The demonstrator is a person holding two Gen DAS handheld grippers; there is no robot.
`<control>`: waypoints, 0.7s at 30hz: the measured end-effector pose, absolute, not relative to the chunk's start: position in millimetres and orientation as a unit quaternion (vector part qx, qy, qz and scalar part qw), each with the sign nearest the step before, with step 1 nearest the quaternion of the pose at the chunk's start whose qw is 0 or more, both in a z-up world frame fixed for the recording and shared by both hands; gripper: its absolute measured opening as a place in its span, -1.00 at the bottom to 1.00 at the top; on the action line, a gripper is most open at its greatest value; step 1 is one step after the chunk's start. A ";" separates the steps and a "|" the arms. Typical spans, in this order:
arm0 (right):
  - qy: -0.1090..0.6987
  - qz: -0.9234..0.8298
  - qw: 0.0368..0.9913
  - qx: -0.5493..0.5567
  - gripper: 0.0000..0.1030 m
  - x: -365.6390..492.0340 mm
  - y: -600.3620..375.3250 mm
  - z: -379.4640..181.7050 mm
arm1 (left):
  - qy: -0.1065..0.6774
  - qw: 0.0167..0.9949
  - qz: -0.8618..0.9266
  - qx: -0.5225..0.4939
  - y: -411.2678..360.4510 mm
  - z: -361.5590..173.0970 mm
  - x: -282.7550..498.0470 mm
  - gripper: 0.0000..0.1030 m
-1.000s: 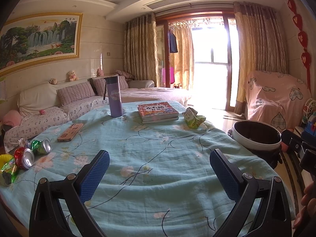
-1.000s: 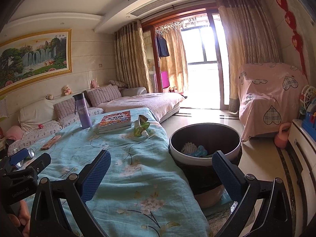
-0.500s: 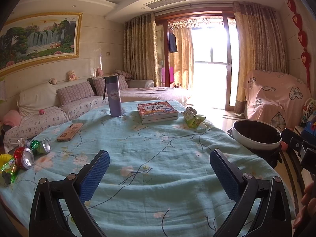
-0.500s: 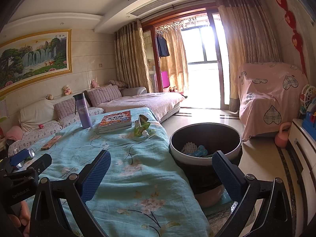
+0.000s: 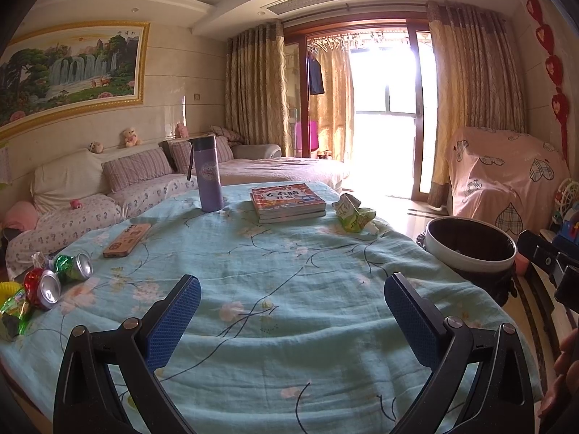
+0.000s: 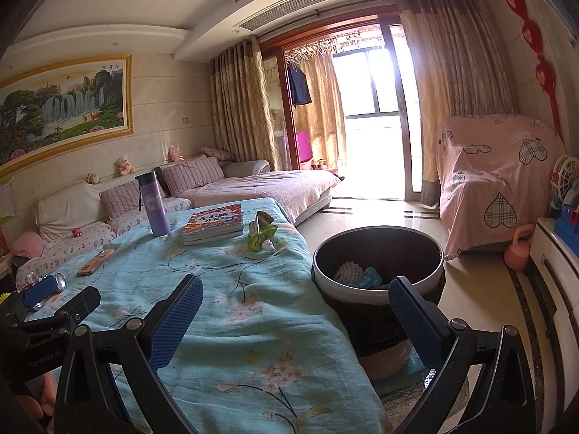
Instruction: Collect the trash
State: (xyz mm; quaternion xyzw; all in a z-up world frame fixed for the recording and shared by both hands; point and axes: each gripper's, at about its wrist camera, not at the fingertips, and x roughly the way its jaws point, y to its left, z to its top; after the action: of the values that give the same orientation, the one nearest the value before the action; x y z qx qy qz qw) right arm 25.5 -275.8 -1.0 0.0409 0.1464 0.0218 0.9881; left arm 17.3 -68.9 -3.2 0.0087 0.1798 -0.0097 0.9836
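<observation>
Pre-grasp step: left gripper (image 5: 292,298) and right gripper (image 6: 296,298) both spread wide, empty. Next: left tongs reach far left for 2 crushed cans (image 5: 61,278); bin (image 6: 378,258) sits between right tongs' tips.

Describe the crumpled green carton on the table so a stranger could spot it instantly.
Start at the table under the pale blue floral cloth and go to its far edge nearest the trash bin. Just right of the stack of books lies the crumpled green carton, the only squashed, torn-open thing there.

Black grippers (image 5: 292,309), blue textured pads (image 5: 173,320)
</observation>
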 end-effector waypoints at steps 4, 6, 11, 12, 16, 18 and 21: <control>0.147 0.022 0.988 0.041 1.00 25.6 -275.7 -0.9 | 0.179 0.984 -0.010 0.010 -68.8 -3.5 18.0 0.99; 0.147 0.022 0.988 0.041 1.00 25.4 -275.7 -0.9 | 0.179 0.984 -0.011 0.010 -69.1 -3.8 18.2 0.99; 0.150 0.022 0.988 0.041 1.00 27.7 -274.4 -1.9 | 0.182 0.983 -0.013 0.010 -68.9 -4.4 19.6 0.99; 0.151 0.022 0.987 0.041 1.00 27.9 -274.6 -2.4 | 0.182 0.983 -0.014 0.010 -68.6 -4.4 20.1 0.99; 0.153 0.023 0.987 0.043 1.00 29.0 -274.5 -3.2 | 0.183 0.983 -0.014 0.011 -68.4 -4.5 20.6 0.99; 0.154 0.023 0.987 0.044 1.00 29.2 -274.8 -3.3 | 0.183 0.983 -0.014 0.011 -68.4 -4.7 20.6 0.99; 0.155 0.024 0.987 0.044 1.00 29.7 -274.9 -3.9 | 0.185 0.982 -0.015 0.011 -68.1 -5.5 21.6 0.99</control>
State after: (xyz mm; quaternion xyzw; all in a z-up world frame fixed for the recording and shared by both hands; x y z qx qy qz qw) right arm 29.7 -274.9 -3.9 0.0442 0.1551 0.0238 0.9866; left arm 21.6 -68.1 -5.5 0.0110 0.1855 -0.0150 0.9825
